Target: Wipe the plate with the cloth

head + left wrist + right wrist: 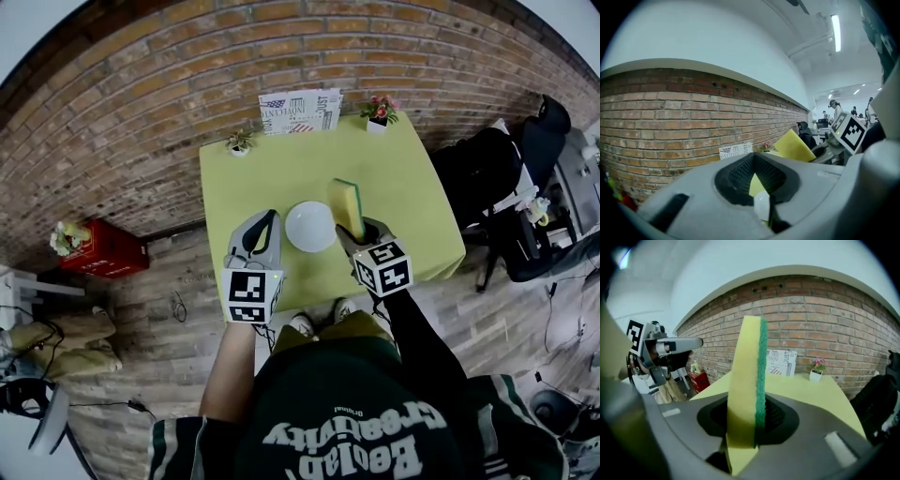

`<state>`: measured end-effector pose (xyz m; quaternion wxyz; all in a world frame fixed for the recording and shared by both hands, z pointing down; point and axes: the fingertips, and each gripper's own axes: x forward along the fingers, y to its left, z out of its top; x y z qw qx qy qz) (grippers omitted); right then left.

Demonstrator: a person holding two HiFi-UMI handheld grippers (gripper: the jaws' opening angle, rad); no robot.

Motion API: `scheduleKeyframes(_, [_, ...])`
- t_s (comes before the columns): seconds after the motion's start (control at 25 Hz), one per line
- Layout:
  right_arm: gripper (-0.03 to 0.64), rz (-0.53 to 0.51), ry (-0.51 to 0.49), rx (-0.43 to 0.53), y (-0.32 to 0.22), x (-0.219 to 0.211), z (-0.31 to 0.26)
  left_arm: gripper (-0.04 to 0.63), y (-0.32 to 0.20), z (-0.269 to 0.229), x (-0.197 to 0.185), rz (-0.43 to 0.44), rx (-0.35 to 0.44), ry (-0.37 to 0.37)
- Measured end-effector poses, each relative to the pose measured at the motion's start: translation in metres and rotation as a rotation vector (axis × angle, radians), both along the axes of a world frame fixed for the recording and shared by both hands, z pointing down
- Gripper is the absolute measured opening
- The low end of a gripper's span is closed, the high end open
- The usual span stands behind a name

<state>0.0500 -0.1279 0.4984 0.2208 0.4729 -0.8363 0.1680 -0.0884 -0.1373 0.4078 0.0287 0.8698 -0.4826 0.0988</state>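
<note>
Plate [309, 227]: head view, white, flat on the green table [234, 187], mid-table toward the 6 o'clock edge.
Left gripper [271, 217]: head view, at the plate's 9 o'clock, tips just beside the rim; contact unclear.
Right gripper [362, 231]: head view, at the plate's 3 o'clock, clamped on a sponge [346, 206] that sticks out toward 12 o'clock.
Table's far edge: printed card [300, 112] at 12 o'clock, flower pot [379, 112] at 1, small plant [240, 142] at 11.
Left jaws: left gripper view, tips together, nothing between them; a sliver of plate [761, 206] and table shows through the gap behind the tips.
Sponge from the left: left gripper view, yellow face [793, 146] at 2 o'clock, right gripper's marker cube [848, 132] beside it.
Right jaws: right gripper view, closed on the sponge's lower end [745, 390]; yellow foam on the left, green scrub layer on the right, sponge upright.
Left gripper from the right: right gripper view, at 9 o'clock [670, 345], well apart from the sponge.
</note>
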Motion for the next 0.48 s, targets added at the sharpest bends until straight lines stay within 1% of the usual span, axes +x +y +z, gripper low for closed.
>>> scheduleKeyframes(0.16, [0.137,0.003,-0.022,0.124,0.003,-0.003,-0.039,0.006,0.003,-0.012,-0.003,-0.006,0.023,-0.002])
scheduleKeyframes(0.48, [0.137,0.045,-0.067,0.289,0.009,0.006,-0.094,0.008,0.011,-0.029,0.0,0.01,0.055,-0.006])
